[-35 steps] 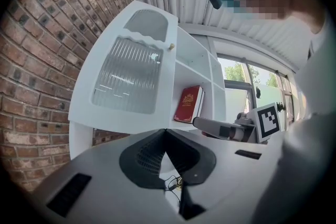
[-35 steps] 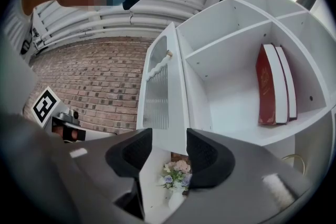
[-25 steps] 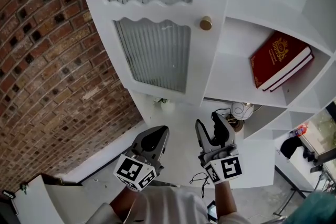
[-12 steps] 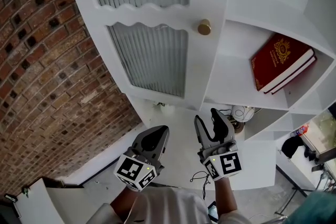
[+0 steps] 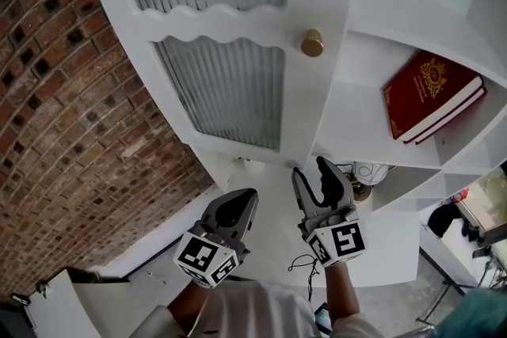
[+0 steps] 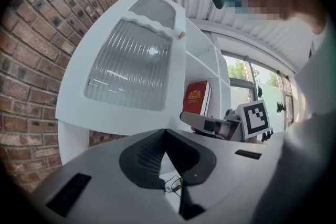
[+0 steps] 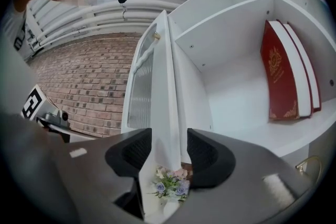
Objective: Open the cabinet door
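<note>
Hanging below the cabinet door (image 5: 226, 83), both tools are clear of it. The left tool (image 5: 240, 200) has its jaws pressed together. The right tool (image 5: 313, 172) has its jaws spread and grips nothing. The door's brass knob (image 5: 312, 43) is well above the right tool, beside the shelf (image 5: 348, 123) holding a red book (image 5: 428, 95).

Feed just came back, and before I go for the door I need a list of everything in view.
cabinet door: one, white with ribbed glass panels, left of the open shelf
knob: one, brass, at the door's right edge
books: two, red, on the shelf right of the door
brick wall: one, red-brown, left of the cabinet
flowers: one small bunch, pink and blue, low by the cabinet
left gripper: grey, jaws together, empty
right gripper: grey, jaws apart, empty
</note>
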A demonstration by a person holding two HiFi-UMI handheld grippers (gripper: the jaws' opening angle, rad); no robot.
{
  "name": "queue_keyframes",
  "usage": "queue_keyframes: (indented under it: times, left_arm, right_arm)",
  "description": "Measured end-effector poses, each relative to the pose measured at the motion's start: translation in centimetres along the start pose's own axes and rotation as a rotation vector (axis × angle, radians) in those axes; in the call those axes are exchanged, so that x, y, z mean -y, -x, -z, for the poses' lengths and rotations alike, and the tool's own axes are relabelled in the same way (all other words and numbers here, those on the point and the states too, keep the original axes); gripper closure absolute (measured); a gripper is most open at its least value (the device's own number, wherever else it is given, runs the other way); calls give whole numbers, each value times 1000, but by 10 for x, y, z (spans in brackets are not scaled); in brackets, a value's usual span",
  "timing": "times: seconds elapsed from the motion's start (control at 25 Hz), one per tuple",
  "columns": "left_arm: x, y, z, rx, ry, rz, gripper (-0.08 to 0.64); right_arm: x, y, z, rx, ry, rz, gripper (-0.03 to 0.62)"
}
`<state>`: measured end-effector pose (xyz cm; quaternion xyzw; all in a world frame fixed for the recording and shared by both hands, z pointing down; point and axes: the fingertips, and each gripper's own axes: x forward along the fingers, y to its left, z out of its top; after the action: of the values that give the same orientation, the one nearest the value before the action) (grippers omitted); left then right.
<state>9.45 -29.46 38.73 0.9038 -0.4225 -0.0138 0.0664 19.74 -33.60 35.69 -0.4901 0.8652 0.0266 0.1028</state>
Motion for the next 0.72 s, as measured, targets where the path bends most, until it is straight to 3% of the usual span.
queue_keyframes:
  times: [0.6,0.72]
  left_arm:
    - [-6,-3,1,-8,0,-7,551]
    - [-4,-2,1,-8,1,-4,551]
  right_arm:
    - [2,-20,7,-30,-16,-48,387]
    - [2,-21,6,-30,-11,-61,458]
